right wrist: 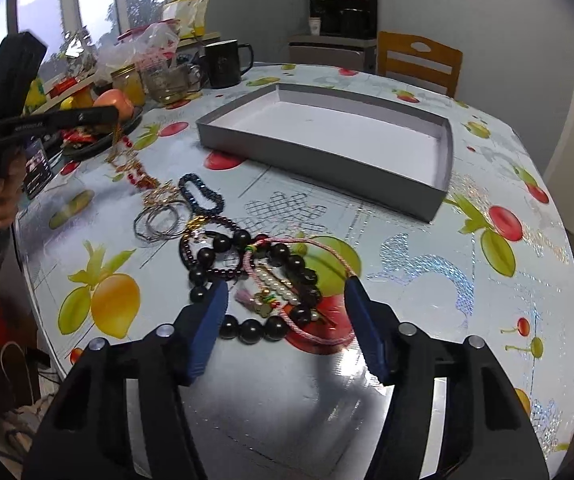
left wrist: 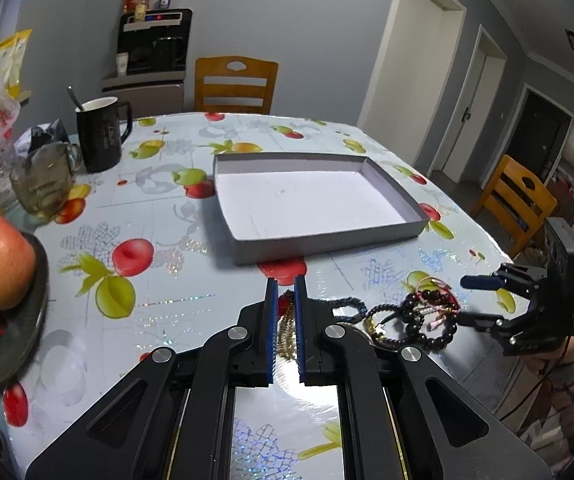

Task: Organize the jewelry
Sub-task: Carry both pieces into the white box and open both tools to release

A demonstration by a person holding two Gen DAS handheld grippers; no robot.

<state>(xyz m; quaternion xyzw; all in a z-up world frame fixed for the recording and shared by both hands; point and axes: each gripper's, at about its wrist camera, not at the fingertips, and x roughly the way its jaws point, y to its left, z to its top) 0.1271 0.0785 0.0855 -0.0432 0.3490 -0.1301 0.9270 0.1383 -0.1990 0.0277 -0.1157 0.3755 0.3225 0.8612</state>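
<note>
A shallow grey box with a white floor sits mid-table; it also shows in the right wrist view. My left gripper is shut on a gold chain with red beads, which hangs from it in the right wrist view. My right gripper is open, its fingers either side of a pile of jewelry: a large black bead bracelet, a pink cord, a pearl strand. A dark blue bead bracelet and thin wire bangles lie further left.
A black mug, a glass cup, a jar and a plate with an apple stand on the left of the fruit-print tablecloth. Wooden chairs stand beyond the table's far and right edges.
</note>
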